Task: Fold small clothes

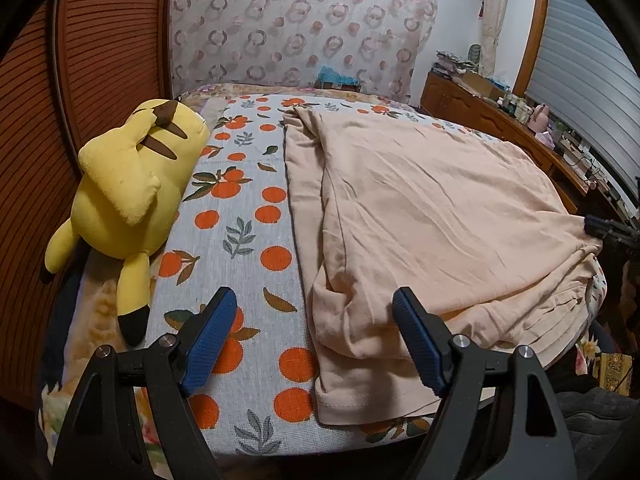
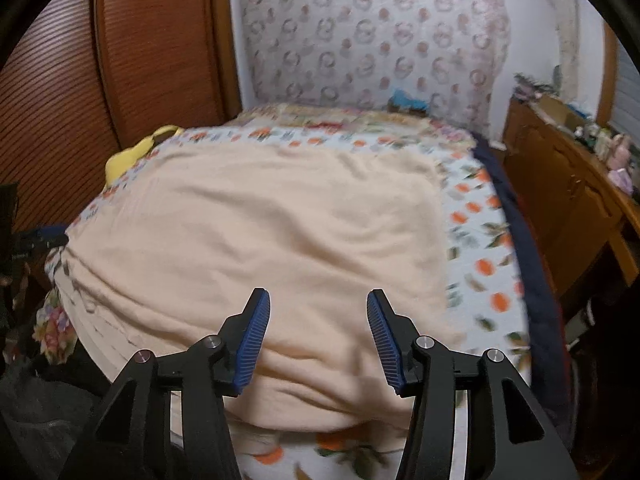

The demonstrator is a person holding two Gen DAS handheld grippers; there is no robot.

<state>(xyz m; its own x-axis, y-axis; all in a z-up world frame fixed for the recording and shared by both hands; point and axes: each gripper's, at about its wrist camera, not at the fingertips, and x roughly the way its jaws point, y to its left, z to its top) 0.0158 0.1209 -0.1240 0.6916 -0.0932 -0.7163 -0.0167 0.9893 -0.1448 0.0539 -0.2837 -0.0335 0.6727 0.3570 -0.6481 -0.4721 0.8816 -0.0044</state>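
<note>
Covering the bed (image 1: 256, 216), an orange-printed sheet (image 1: 248, 240) carries a peach garment (image 1: 432, 216) spread ahead of both jaws. A yellow plush toy (image 1: 132, 184) lies left of the left gripper (image 1: 314, 340), whose jaws gape empty at the garment's near edge. The right gripper (image 2: 318, 340) hangs over the cloth, jaws apart, holding nothing.

A strip of the bed (image 1: 248, 216) is being left bare between the peach garment (image 1: 432, 216) and the yellow plush toy (image 1: 132, 184), by which the left edge is being blocked. The bed's right margin is being left clear in the right wrist view, hemmed by the wooden cabinet (image 2: 560, 184). The far end is being closed off by the patterned headboard (image 1: 296, 24).
</note>
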